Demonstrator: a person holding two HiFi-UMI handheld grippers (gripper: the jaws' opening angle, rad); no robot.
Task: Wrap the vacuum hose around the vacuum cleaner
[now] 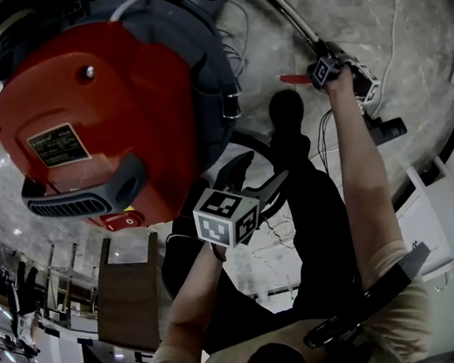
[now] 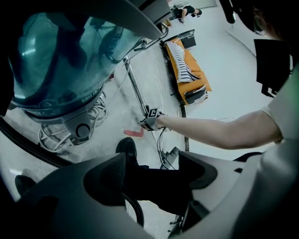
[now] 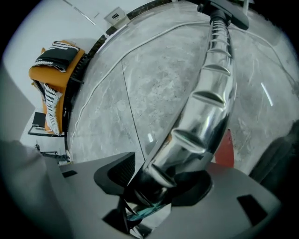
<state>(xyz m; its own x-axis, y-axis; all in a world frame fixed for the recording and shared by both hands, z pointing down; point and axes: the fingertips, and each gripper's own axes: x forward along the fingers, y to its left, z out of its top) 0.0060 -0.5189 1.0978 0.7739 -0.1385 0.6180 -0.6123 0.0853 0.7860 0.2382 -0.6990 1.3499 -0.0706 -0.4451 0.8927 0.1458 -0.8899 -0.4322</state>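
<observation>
The vacuum cleaner (image 1: 95,123) fills the upper left of the head view, red body uppermost. Its black hose (image 2: 32,149) trails over the floor (image 3: 140,84) just beside the machine's base, and another stretch shows low down by the left gripper (image 2: 154,170). That gripper's jaws stand wide apart and hold nothing. Only the person's dark trouser leg (image 2: 154,182) and that bit of hose show past the gap.

The right gripper (image 3: 161,177) reaches well out to the metal tube (image 3: 210,102). Its jaws are partly open with the tube lying between them, loosely cradled and, as far as I can tell, not pinched.

The wrapping looks barely begun, and the step in hand seems to be sorting out the tube end so the hose can be led round the body. The tube is smooth and round, so it will likely roll or slide in a slack grip. It is better to close squarely across it before moving it. The left gripper should take the hose close to the machine and lay each turn snug against the body, keeping slack short. Both should stay clear of the leg and the white cable (image 2: 51,135) under the machine, where a loop could snag.
</observation>
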